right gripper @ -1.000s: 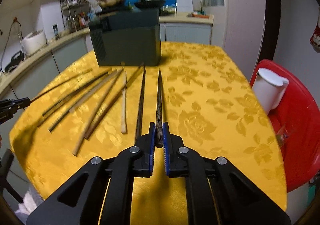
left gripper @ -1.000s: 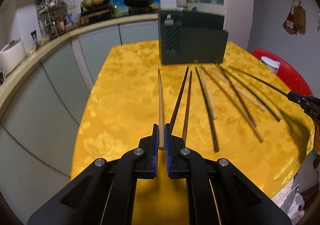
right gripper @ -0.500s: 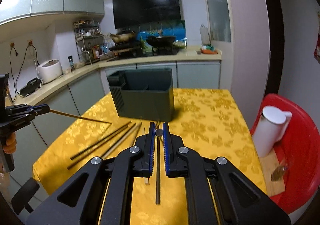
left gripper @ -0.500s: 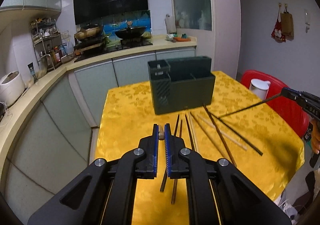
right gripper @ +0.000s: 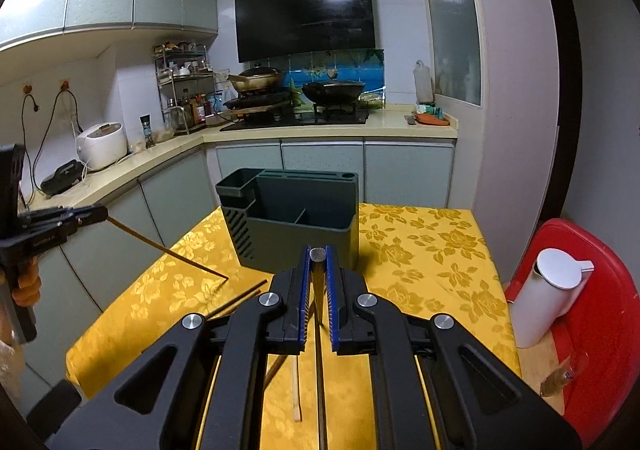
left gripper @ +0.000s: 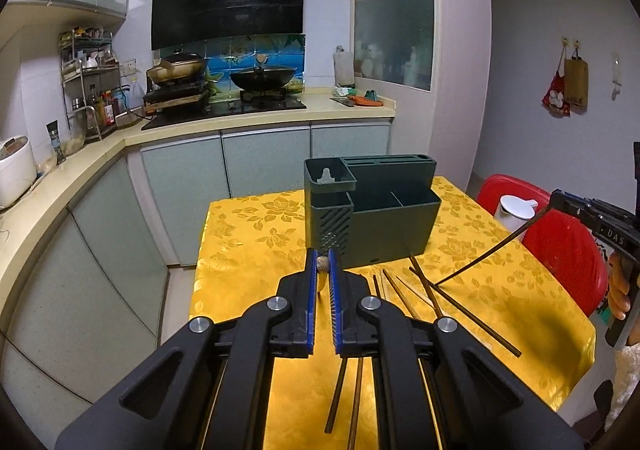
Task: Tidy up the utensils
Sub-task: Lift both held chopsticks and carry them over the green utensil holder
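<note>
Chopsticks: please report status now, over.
Left gripper shut on light wooden chopstick. Right gripper shut on dark chopstick. Dark green plastic utensil holder ahead, nothing blocking.

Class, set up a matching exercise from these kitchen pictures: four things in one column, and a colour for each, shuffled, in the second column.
Things:
1. utensil holder
2. tablecloth
3. jug
4. chopstick in the left tool

Colours:
a. white
b. light brown
c. dark green
d. yellow

Pairs: 1-c, 2-d, 3-a, 4-b
</note>
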